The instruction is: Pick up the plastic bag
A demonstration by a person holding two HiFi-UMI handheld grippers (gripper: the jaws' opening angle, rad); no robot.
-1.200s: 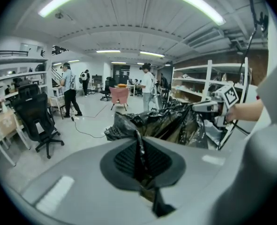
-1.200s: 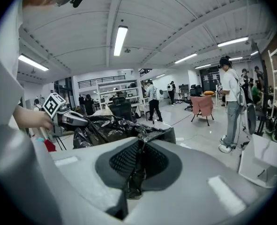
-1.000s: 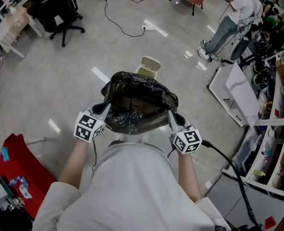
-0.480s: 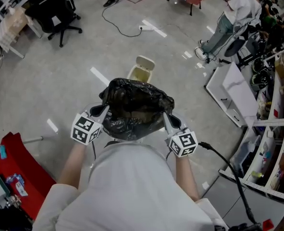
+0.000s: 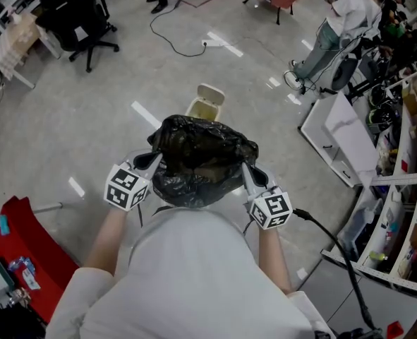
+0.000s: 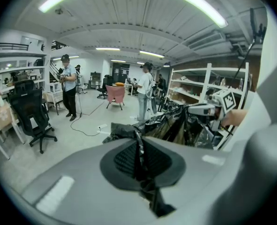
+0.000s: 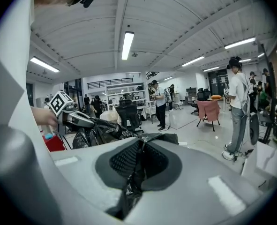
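Pinching plastic bag (image 5: 201, 154) aloft: left tool (image 5: 154, 161), right tool (image 5: 246, 168).

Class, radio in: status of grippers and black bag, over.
Left gripper shut on black bag rim. Right gripper shut on opposite rim. Bag hangs between, mouth open. No obstruction seen.

Blk plastic bag (image 5: 202, 162): thin film, crinkly, glossy. Left gripper (image 6: 138, 149) & right gripper (image 7: 140, 158): matt grey plastic shells, blk ribbed pads (image 6: 122, 161). Floor (image 5: 88, 119): smooth, shiny grey w/ light glare.
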